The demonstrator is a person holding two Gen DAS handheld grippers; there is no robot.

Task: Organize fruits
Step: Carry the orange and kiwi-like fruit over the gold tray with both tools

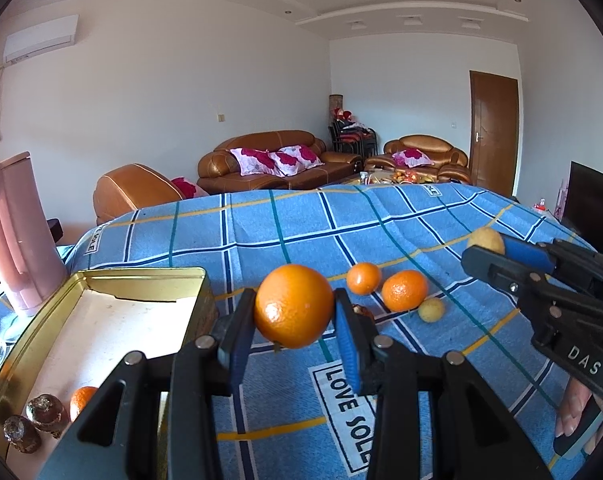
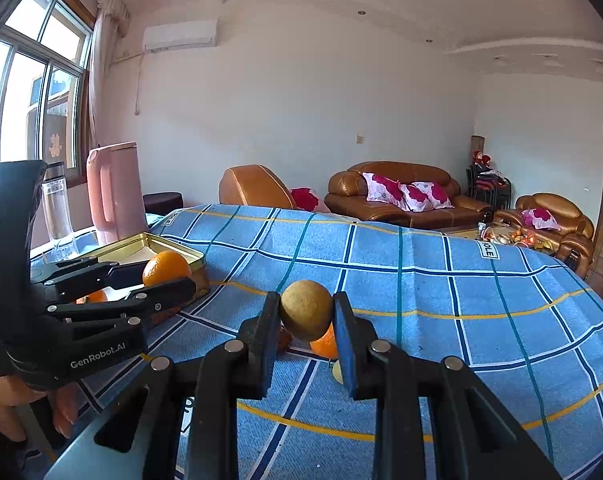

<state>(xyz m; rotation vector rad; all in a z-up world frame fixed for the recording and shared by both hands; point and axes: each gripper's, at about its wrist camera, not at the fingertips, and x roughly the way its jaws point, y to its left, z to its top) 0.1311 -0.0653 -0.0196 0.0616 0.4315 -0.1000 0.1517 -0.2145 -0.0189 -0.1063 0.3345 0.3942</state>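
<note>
Fruit sorting is under way on a table covered with a blue checked cloth [image 1: 381,224], and we describe it from left to right. At the table's left edge we see a pink jug [image 1: 17,232] standing upright, with a clear glass bottle [image 2: 57,216] just beside it. Next to them lies an open gold tin [image 1: 33,344], its pale floor mostly bare; near the tin's front corner sit a small orange fruit [image 1: 81,400] and two dark brown knobbly items [image 1: 47,414] (we cannot tell what they are).

Right of the tin, our left gripper [image 1: 293,312] has its blue-padded fingers clamped on a large orange [image 1: 293,306], lifted clear of the cloth beside the tin's right wall. From the right wrist view, that orange appears just above the tin's rim.

Further right, on the cloth near the table's middle, lie two small mandarins [image 1: 364,278] side by side, and a small yellow fruit [image 1: 432,310] just in front of them.

At the far right, our right gripper [image 2: 307,312] squeezes a round yellowish-brown fruit [image 2: 306,310] between its fingers, raised above the cloth. A hand [image 1: 577,408] grips its handle.
</note>
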